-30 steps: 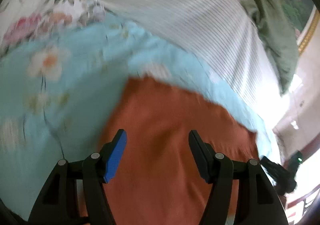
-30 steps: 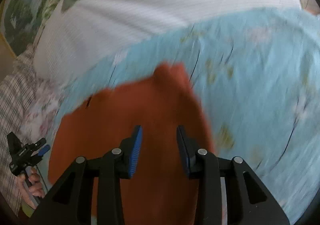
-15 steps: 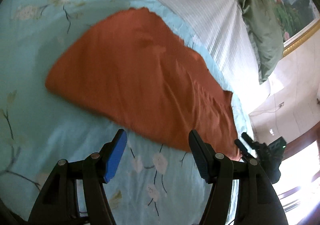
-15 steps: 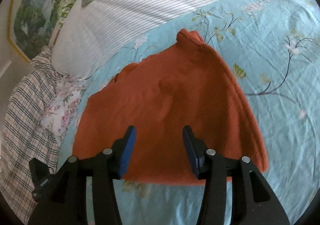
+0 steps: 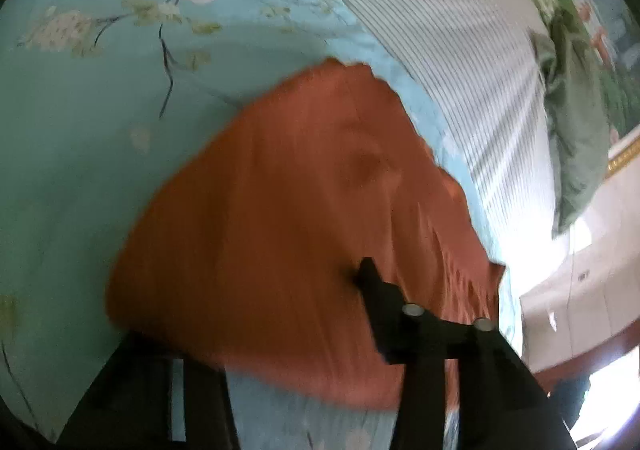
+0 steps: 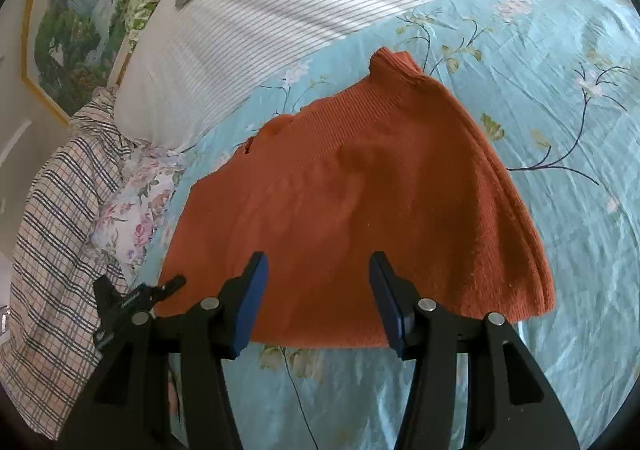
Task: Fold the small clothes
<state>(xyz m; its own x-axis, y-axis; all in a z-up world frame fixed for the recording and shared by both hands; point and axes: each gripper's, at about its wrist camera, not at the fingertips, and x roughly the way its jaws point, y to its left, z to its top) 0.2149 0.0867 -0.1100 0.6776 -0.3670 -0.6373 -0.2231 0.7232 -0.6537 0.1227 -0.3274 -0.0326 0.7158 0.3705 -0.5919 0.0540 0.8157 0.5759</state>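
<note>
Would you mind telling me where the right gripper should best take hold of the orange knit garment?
Probably at the near hem of the orange knit garment, coming in low from the viewer's side. That edge lies flat and straight just ahead of the right gripper, whose jaws stand open, so it could slide under.

Both views look forward and downward along their own tongs onto a bed covered by a blue floral sheet (image 6: 560,50).

The left wrist view sits very close over the orange garment (image 5: 280,230), which fills most of its blurred frame, with the striped cover (image 5: 460,50) running up to the right.

The right wrist view stands a little farther back, taking in the whole orange garment (image 6: 360,190), with the striped cover (image 6: 280,10) behind it.

Both share the garment, sheet, striped cover and a framed painting (image 6: 68,30); the right view also catches the left tongs (image 6: 136,298) at its lower left.
</note>
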